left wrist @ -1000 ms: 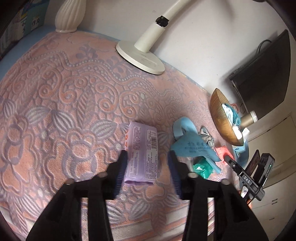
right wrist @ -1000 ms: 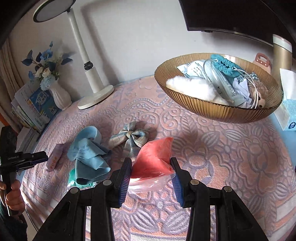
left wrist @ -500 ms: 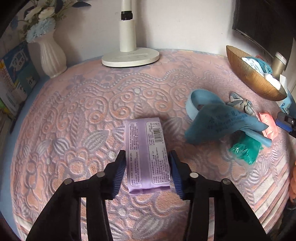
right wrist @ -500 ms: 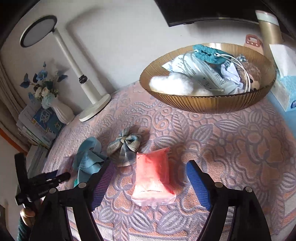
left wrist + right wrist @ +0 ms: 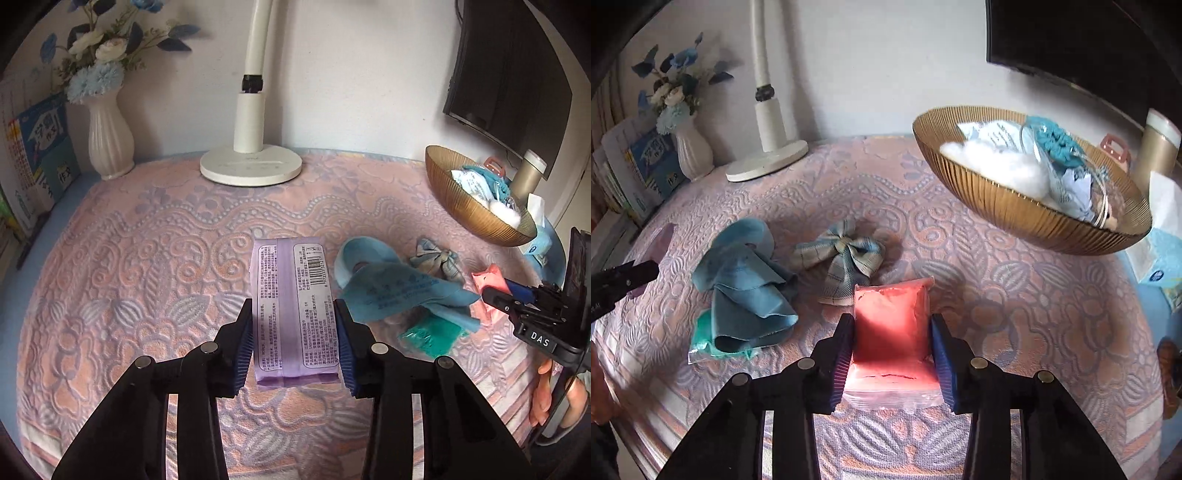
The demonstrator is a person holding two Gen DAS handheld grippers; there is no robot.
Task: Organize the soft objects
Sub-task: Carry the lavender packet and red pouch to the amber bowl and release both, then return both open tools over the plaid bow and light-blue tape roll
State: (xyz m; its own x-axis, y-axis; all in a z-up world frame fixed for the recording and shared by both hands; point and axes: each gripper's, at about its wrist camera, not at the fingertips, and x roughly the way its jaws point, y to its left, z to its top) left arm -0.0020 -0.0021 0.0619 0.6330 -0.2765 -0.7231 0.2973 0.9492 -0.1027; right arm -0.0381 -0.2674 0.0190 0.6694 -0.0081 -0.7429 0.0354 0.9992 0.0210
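My left gripper is shut on a purple tissue pack, its pads pressing both long sides. My right gripper is shut on a pink tissue pack, which also shows in the left wrist view. A blue cloth lies over a green packet left of the pink pack. A plaid bow lies behind it. A gold bowl at the right holds several soft items.
A patterned pink cloth covers the table. A white lamp base and a white vase with flowers stand at the back. Books lean at the left. A tissue box and a gold tumbler stand at the right.
The right gripper opened wide over the pink pack half a second ago and has now closed on it. The left gripper swung round and closed on the purple pack.
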